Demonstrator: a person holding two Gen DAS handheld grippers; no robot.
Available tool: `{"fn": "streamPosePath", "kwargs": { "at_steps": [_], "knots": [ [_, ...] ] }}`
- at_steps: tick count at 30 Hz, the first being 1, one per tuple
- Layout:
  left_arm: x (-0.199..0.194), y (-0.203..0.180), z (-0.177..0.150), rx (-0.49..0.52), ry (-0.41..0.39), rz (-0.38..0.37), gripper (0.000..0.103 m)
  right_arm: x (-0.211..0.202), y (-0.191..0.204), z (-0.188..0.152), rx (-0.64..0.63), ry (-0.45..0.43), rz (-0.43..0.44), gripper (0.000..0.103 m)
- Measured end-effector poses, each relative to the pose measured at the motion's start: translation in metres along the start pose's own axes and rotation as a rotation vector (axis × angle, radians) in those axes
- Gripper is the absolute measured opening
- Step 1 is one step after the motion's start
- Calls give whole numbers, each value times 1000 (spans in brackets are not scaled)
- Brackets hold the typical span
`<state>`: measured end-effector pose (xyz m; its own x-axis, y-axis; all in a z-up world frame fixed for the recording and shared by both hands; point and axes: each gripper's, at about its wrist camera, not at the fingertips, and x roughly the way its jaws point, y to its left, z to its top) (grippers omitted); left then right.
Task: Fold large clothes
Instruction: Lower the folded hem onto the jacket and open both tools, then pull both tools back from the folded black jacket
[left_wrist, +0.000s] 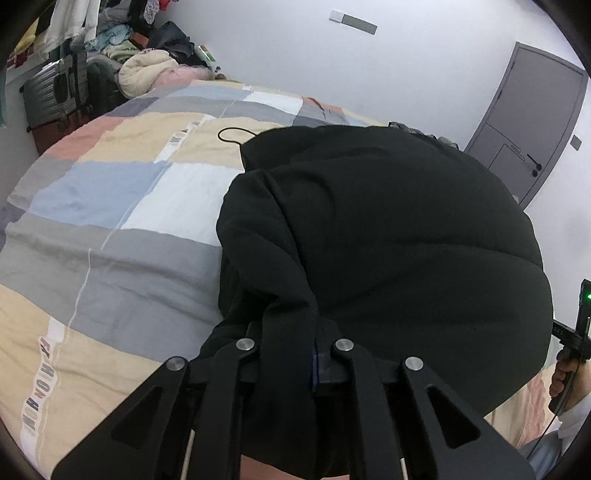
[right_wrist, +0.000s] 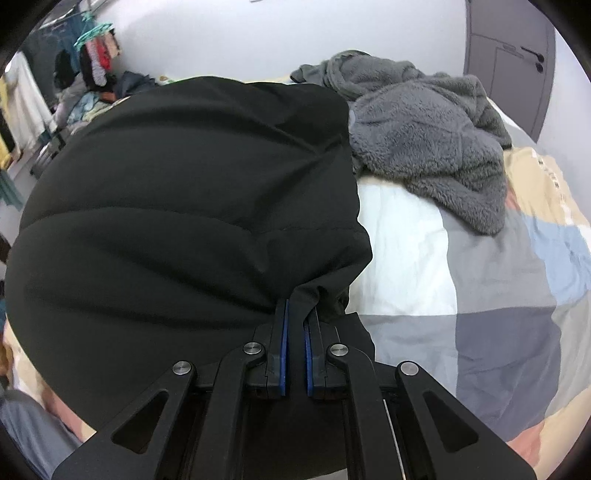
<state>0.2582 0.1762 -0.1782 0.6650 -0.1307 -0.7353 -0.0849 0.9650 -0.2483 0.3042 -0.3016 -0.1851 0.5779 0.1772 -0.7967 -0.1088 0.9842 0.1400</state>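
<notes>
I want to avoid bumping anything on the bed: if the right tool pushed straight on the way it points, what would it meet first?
The black jacket itself: the right tool is shut on its edge and the bulk lies directly ahead. The grey fleece garment sits farther off, to the right of that line, though depth is unclear.

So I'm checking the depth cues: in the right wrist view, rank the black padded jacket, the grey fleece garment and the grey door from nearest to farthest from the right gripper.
1. Black padded jacket: its hem is pinched in the right gripper's jaws, spreading left.
2. Grey fleece garment: heaped on the patchwork bedspread, upper right.
3. Grey door: in the wall beyond the bed, top right.
</notes>
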Motion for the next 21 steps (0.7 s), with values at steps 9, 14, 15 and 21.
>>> {"fn": "streamPosePath", "kwargs": {
  "at_steps": [9,14,15,21],
  "knots": [
    [-33,-4,5,-62,14,30,42,-51,-3,0,25,-71,40,48],
    [-49,-21,9,-45,33,23,53,-95,7,9,23,-164,57,63],
    [-50,-24,9,-43,43,12,59,-104,9,11,23,-182,66,66],
    [-35,-18,-3,-43,116,9,76,-157,29,26,-3,-280,97,79]
  ]
}}
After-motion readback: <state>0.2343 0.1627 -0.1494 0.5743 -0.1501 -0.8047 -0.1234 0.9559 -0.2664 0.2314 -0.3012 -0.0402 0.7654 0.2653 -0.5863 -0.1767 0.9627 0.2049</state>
